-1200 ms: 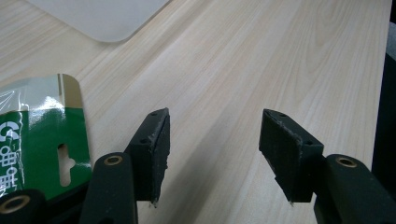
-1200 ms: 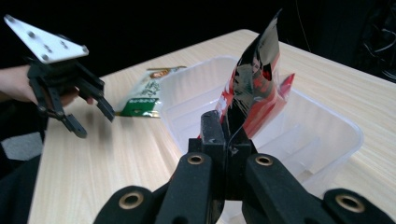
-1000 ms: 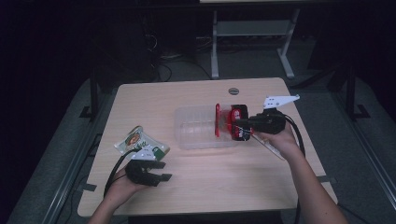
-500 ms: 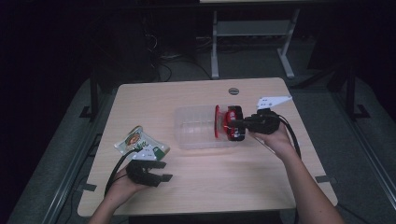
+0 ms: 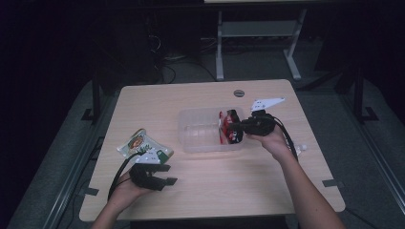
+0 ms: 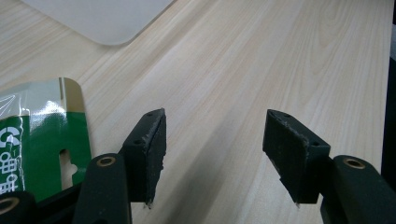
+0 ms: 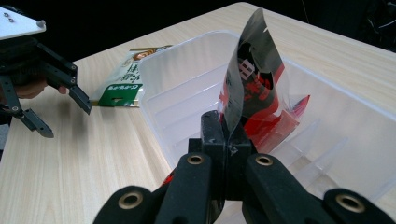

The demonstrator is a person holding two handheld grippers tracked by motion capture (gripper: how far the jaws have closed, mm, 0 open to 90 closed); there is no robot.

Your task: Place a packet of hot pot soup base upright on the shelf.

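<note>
A red and black foil pouch [image 5: 230, 129] stands upright at the right end of a clear plastic bin [image 5: 200, 129]. My right gripper [image 5: 237, 127] is shut on the pouch's near edge, coming in from the right. In the right gripper view the pouch [image 7: 254, 79] rises from the shut right gripper [image 7: 227, 135] above the bin [image 7: 177, 60]. A green and white pouch [image 5: 143, 147] lies flat at the front left. My left gripper [image 5: 165, 174] rests just in front of it, open, with bare table between its jaws [image 6: 215, 149].
The green pouch [image 6: 42, 140] lies just left of the left jaw. A pale rounded corner of the bin [image 6: 102, 18] shows ahead. A round cable grommet [image 5: 239, 93] sits at the table's far edge. Dark floor and a metal stand lie beyond.
My right hand has shifted a little to the left and down, carrying the red pouch further over the bin. The left hand has stayed where it was.
</note>
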